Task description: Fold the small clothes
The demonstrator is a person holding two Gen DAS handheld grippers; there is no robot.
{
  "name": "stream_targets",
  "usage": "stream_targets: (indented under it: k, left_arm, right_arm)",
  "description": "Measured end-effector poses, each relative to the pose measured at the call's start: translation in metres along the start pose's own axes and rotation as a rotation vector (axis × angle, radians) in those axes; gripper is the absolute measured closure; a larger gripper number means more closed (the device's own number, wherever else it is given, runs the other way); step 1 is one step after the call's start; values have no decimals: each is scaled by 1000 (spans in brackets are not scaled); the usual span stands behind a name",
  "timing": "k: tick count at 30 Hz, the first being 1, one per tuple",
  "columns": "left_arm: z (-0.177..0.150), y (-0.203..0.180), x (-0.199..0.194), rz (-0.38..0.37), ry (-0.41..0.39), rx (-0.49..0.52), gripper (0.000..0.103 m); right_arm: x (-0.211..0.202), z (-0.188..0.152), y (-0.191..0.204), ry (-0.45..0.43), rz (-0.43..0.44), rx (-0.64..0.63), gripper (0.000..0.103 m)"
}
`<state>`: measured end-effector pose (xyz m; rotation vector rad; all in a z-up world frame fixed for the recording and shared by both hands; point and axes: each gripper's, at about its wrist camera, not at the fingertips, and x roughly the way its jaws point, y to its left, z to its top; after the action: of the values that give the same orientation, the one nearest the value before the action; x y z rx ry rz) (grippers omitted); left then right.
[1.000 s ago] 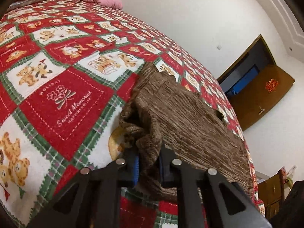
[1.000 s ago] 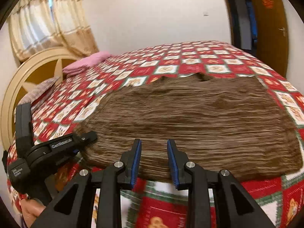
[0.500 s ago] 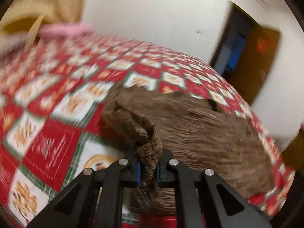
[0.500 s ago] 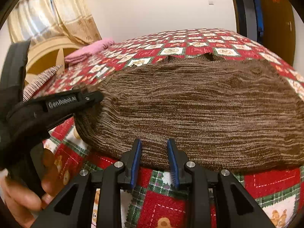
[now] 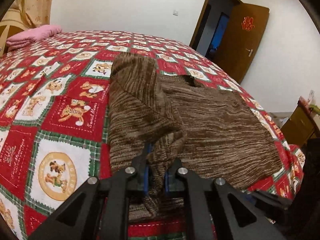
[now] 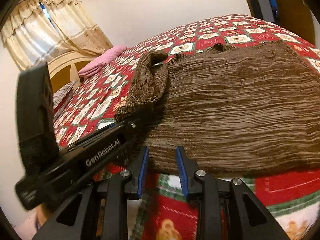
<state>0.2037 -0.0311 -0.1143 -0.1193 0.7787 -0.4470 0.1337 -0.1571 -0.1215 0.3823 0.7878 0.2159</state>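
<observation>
Left gripper (image 5: 156,172): blue pads pinching bunched hem corner of brown knit sweater (image 5: 220,124), corner lifted and carried over body, left third doubled.

Right gripper (image 6: 162,172): fingers spread, holding nothing, at near hem.

Sweater on quilted bedspread (image 5: 66,104), toward near right edge of bed, collar toward far side.

Step, judged: side fold. Lay flap flat, align hems, keep crease straight. Right could pin near hem against dragging. Release only once flap rests.

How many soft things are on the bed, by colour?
Brown sweater: 1, pinched in the left gripper
Pink folded blanket: 1
Striped pillow: 1
Total: 3
</observation>
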Motion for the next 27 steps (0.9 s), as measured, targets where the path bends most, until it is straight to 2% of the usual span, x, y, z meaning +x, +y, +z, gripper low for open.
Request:
stream_targets:
  k: [1, 3, 5, 6, 7, 10, 13, 16, 19, 20, 21, 22, 23, 24, 27]
  left_arm:
    - [-2, 1, 0, -7, 5, -6, 92]
    - [-4, -2, 1, -9, 4, -7, 92]
    - [-5, -2, 0, -6, 0, -2, 92]
    - [-5, -2, 0, -5, 0, -1, 92]
    - [-3, -5, 4, -4, 0, -1, 92]
    - [-4, -4, 4, -14, -1, -10, 92]
    - [-4, -1, 4, -29, -2, -24, 92]
    - [-4, 2, 4, -46, 1, -39, 91]
    - [-3, 4, 5, -59, 4, -50, 91]
    - [-3, 4, 6, -61, 5, -52, 91]
    - [-3, 4, 6, -66, 7, -56, 90]
    - [-3, 5, 7, -69, 8, -57, 90]
    - [-3, 5, 7, -70, 8, -59, 90]
    - [-2, 5, 7, -70, 8, -60, 90]
    - [-2, 5, 7, -68, 5, -60, 90]
  right_arm:
    - [-5, 3, -2, 4, -2, 0, 73]
    - [-17, 16, -13, -26, 67, 52, 73]
    - [-30, 40, -25, -87, 125, 118, 63]
    - [-32, 48, -28, -106, 146, 138, 44]
    - [-30, 62, -32, -121, 175, 165, 31]
    - [3, 102, -35, -78, 241, 194, 31]
    - [41, 126, -31, -22, 272, 195, 31]
    - [80, 138, -20, 27, 261, 158, 31]
    - [116, 136, -11, 106, 208, 81, 32]
    - [124, 136, -9, 117, 191, 56, 34]
    - [128, 136, -6, 110, 177, 33, 51]
    - [130, 137, -4, 109, 178, 20, 82]
    - [135, 138, -2, 126, 200, 24, 90]
    - [136, 138, -3, 141, 215, 36, 90]
    - [133, 139, 6, 127, 174, 4, 90]
